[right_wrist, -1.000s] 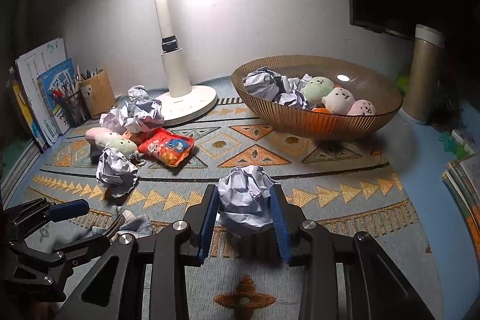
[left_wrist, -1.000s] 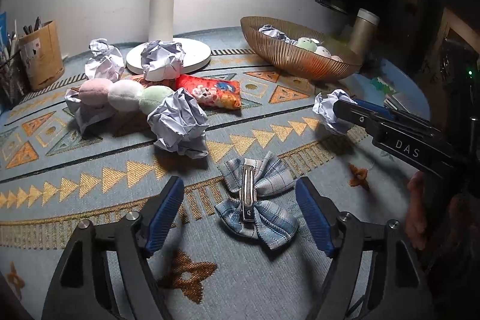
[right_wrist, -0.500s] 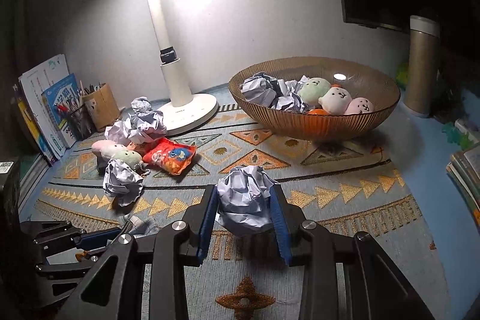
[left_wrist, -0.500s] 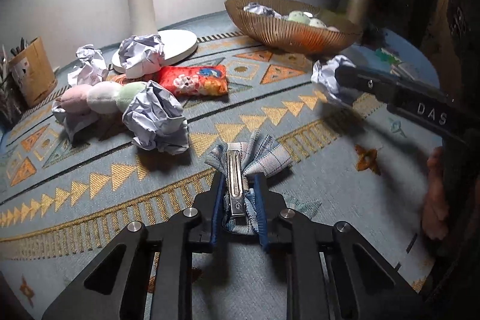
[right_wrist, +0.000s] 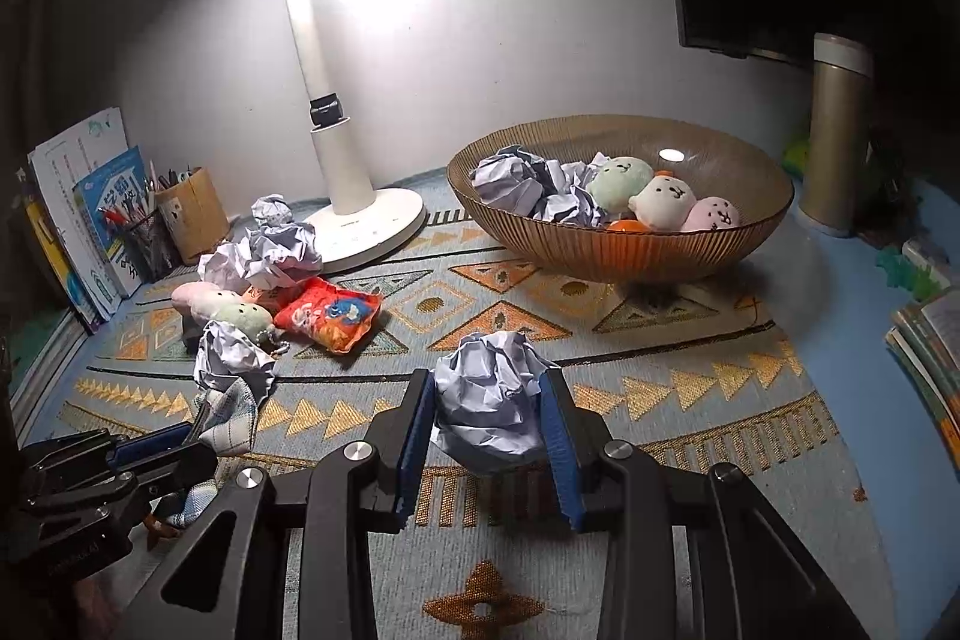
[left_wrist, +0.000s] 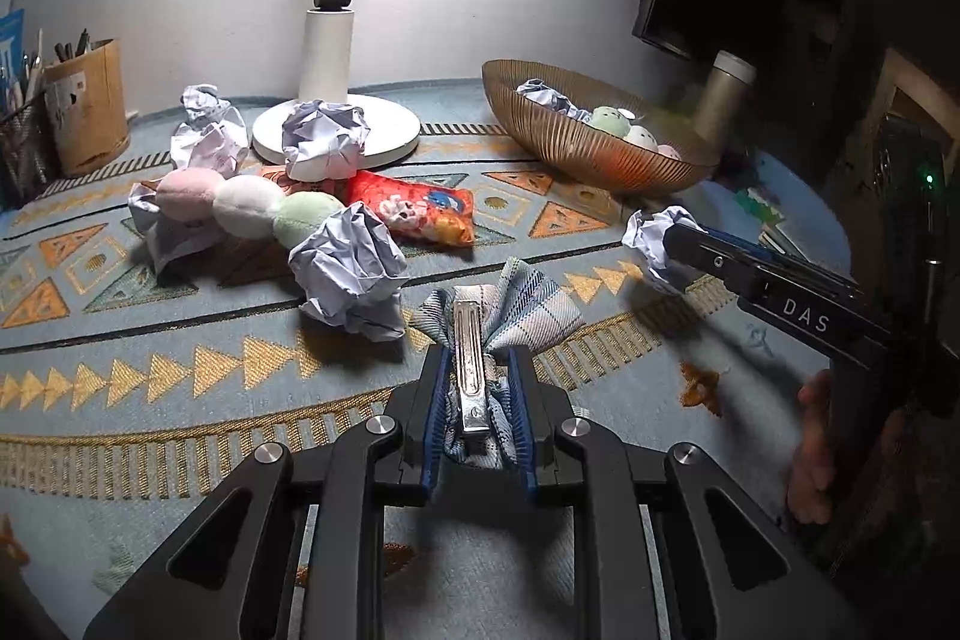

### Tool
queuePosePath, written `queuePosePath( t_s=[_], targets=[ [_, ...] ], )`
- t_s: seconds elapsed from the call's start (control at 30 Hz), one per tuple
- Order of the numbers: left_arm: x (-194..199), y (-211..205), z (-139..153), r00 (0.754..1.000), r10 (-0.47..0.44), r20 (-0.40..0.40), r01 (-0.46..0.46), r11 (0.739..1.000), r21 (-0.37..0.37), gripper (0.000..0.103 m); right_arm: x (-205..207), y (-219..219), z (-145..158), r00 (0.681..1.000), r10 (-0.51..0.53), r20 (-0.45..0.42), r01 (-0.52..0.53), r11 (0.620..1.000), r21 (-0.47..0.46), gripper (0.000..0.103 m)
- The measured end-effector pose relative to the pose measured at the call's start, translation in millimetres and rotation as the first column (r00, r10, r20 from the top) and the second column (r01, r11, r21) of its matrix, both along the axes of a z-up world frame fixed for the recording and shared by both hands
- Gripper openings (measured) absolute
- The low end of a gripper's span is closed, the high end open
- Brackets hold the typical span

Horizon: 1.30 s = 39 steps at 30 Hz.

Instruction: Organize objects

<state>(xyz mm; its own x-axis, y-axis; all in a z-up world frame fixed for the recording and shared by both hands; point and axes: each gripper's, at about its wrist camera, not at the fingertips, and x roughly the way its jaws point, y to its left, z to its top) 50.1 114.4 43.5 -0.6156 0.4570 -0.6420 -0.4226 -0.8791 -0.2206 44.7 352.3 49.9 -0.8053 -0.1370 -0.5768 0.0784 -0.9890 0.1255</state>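
My left gripper (left_wrist: 477,370) is shut on a blue plaid bow hair clip (left_wrist: 498,307), metal clasp up, just above the patterned mat. The same bow (right_wrist: 231,415) shows at the lower left of the right wrist view, pinched in the left gripper (right_wrist: 180,436). My right gripper (right_wrist: 489,400) is shut on a crumpled paper ball (right_wrist: 489,400), held over the mat; that ball (left_wrist: 651,238) shows at the right in the left wrist view. A ribbed amber bowl (right_wrist: 630,256) at the back right holds paper balls and plush toys. Loose paper balls (left_wrist: 351,268), a three-ball plush (left_wrist: 246,205) and a red snack bag (left_wrist: 414,214) lie by the lamp.
A white desk lamp (right_wrist: 354,226) stands at the back centre. A pen holder (right_wrist: 192,214) and books (right_wrist: 84,220) line the left edge. A gold flask (right_wrist: 837,130) stands behind the bowl, and more books (right_wrist: 930,340) lie at the right.
My left gripper went from open around the bow to shut on it, and the bow has lifted slightly off the mat. The right gripper kept its paper ball and stayed put.
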Motion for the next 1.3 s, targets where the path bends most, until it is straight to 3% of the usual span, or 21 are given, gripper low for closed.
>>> queuePosePath(
  t_s=[1.3],
  targets=[
    [0.4,-2.2,-0.9,1.000,0.023,-0.003,-0.023,1.000,-0.009,0.017,-1.8,-2.7,-1.4,1.000,0.020,0.022,-0.020,1.000,-0.001,0.034]
  ],
)
